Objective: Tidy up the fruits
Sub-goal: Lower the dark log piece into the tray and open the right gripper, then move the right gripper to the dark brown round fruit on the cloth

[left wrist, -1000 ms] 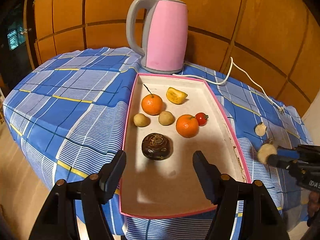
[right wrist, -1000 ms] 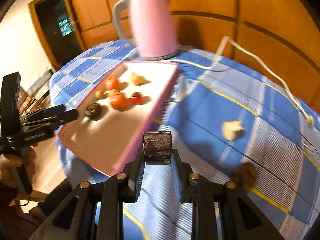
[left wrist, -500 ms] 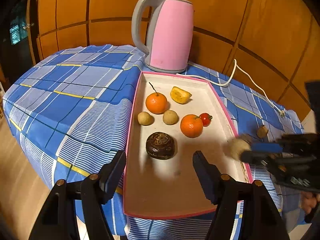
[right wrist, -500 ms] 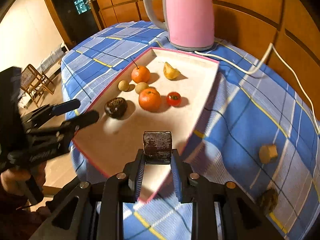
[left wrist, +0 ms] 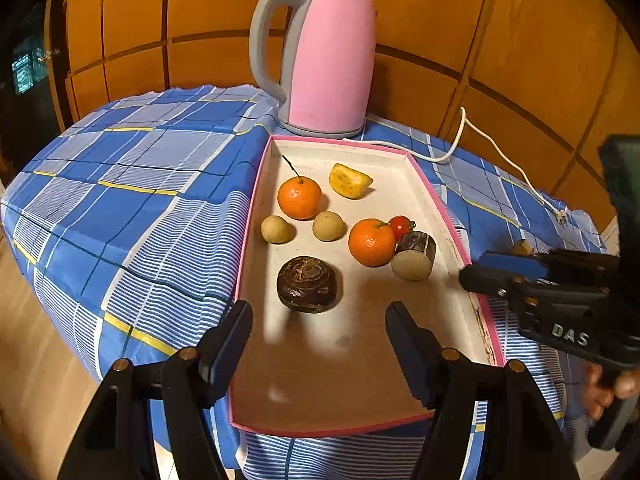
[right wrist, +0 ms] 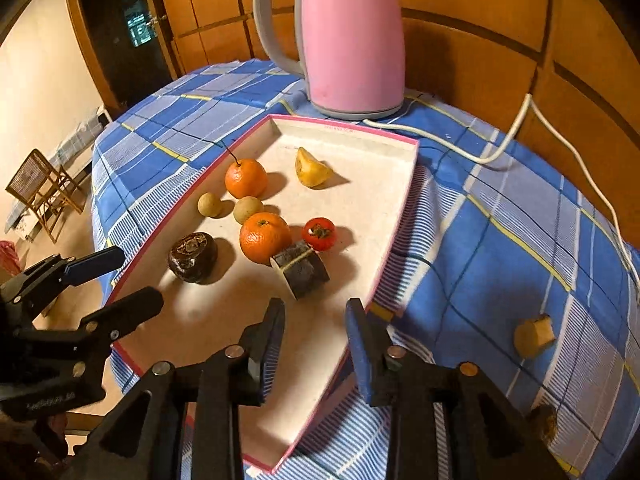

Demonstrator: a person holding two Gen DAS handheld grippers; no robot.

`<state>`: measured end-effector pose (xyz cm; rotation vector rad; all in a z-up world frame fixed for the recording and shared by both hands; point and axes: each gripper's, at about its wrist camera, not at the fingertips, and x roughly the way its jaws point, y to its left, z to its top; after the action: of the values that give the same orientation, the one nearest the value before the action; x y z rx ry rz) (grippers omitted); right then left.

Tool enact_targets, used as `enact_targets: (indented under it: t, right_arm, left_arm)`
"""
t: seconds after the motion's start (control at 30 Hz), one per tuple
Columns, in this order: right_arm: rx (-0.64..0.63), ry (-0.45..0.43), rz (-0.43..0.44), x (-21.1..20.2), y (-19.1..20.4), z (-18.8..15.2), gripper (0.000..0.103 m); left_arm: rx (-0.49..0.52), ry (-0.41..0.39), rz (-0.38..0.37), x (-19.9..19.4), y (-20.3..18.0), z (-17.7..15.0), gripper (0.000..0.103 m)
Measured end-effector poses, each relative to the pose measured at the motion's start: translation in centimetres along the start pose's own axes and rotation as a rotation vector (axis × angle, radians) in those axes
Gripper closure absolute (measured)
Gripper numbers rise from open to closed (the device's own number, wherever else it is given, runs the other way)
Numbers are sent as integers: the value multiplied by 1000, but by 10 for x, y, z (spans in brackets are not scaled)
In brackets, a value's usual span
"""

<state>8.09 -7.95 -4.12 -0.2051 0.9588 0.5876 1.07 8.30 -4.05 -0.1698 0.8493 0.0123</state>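
On the table [left wrist: 120,200], under a blue checked cloth, the pink kettle [left wrist: 328,64] stands at the twelve o'clock end, its white cord [right wrist: 560,144] trailing off toward three o'clock. Touching the kettle's base is the long pink-rimmed tray [left wrist: 440,208], which runs down toward six o'clock. Inside the tray, a dark brown round fruit [left wrist: 307,284] lies nearest the six o'clock end. At about one o'clock from it sit two oranges: the stemmed orange [left wrist: 299,198] toward twelve and the second orange [left wrist: 371,242] at three o'clock of the tray's middle. A cut dark-skinned fruit piece [left wrist: 414,256] rests on the tray floor, touching the second orange's four o'clock side. A yellow wedge [left wrist: 350,181] lies near the twelve o'clock end. Two small tan fruits [left wrist: 277,230] sit side by side at six o'clock of the stemmed orange, and a cherry tomato [left wrist: 401,227] is tucked at two o'clock of the second orange. Out on the cloth, at three o'clock of the tray, lies a pale chunk [right wrist: 534,335], with a dark lump [right wrist: 542,420] below it.

The left tongs [left wrist: 318,344] hang released over the tray's six o'clock end, gripping nothing. The right tongs [right wrist: 316,336] are opening, with the cut piece free just ahead of them.
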Motion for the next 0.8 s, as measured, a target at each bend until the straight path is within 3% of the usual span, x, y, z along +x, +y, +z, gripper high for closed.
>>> enact_targets:
  t: [0.5, 0.63, 0.8]
  right_arm:
    - [152, -111, -86, -42, -17, -40, 71]
    - [214, -167, -143, -61, -25, -54, 71]
    - [306, -176, -237, -81, -45, -75, 71]
  left_arm:
    - [53, -9, -26, -4, -22, 0, 33]
    - [74, -20, -47, -7, -30, 2, 33]
    - [91, -26, -91, -11, -40, 1, 33]
